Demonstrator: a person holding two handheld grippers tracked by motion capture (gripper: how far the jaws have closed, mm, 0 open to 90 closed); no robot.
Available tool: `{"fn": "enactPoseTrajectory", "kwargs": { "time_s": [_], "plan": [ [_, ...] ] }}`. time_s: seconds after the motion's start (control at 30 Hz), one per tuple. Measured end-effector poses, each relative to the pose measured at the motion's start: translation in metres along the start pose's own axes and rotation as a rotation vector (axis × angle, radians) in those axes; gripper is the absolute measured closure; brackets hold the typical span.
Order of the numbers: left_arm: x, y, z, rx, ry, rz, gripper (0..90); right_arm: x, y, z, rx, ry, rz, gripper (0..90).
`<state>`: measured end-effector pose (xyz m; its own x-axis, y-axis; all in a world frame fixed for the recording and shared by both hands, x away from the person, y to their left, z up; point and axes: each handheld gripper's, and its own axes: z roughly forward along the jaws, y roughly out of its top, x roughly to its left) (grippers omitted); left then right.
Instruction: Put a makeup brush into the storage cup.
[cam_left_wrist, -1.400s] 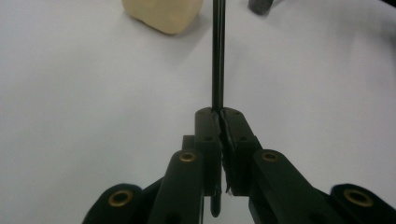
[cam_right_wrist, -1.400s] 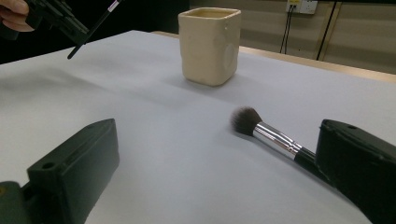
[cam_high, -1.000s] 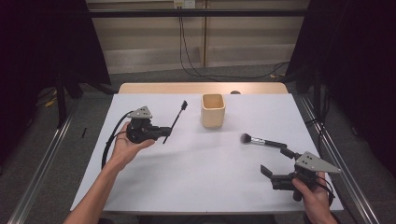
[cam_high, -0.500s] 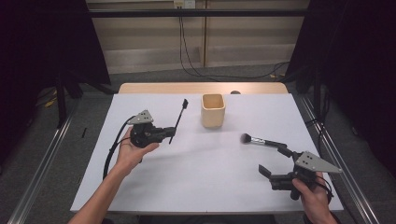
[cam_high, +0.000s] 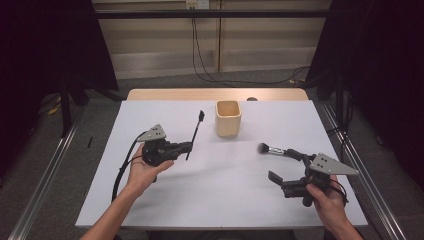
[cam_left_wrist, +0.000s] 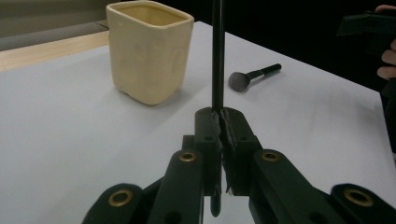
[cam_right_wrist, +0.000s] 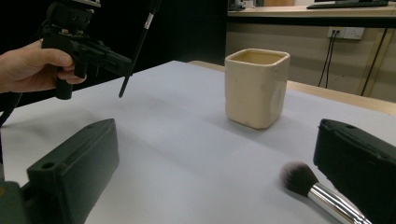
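Left gripper (cam_high: 187, 146), held above the white table (cam_high: 220, 200), clamped tight on the lower part of a thin black brush (cam_high: 195, 134), w/ the stick tilted up and away toward a cream cup (cam_high: 228, 118) standing nearby. Right gripper (cam_high: 287, 165) low at the table's right side, jaws spread wide & holding nothing. Between those jaws, close to one, lying flat on the table: a fluffy makeup brush (cam_high: 272, 150) w/ silver collar.

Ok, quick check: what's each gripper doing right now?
Left gripper: shut on the thin black brush, held clear of the table.
Right gripper: open, holding nothing; the makeup brush lies between its jaws.
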<state>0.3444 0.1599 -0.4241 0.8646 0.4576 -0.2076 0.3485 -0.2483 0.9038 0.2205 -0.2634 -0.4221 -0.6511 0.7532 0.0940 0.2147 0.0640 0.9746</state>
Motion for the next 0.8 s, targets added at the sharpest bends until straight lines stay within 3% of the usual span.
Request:
{"fn": "enactPoseTrajectory", "kwargs": {
  "time_s": [0.13, 0.33, 0.47, 0.8],
  "plan": [
    [-0.006, 0.001, 0.000, 0.002, -0.009, 0.005, 85.7, 0.002, 0.005, 0.007, -0.005, 0.024, -0.008, 1.6],
    [-0.015, 0.000, 0.001, -0.010, -0.025, 0.008, 85.7, 0.006, 0.016, 0.033, -0.006, 0.078, -0.021, 0.7],
    [-0.019, -0.001, 0.006, -0.006, -0.037, 0.009, 85.7, 0.009, 0.020, 0.047, -0.014, 0.083, -0.040, 0.0],
    [-0.028, 0.000, 0.016, -0.012, -0.052, 0.019, 85.7, 0.015, 0.024, 0.068, -0.010, 0.116, -0.033, 0.0]
  ]
}}
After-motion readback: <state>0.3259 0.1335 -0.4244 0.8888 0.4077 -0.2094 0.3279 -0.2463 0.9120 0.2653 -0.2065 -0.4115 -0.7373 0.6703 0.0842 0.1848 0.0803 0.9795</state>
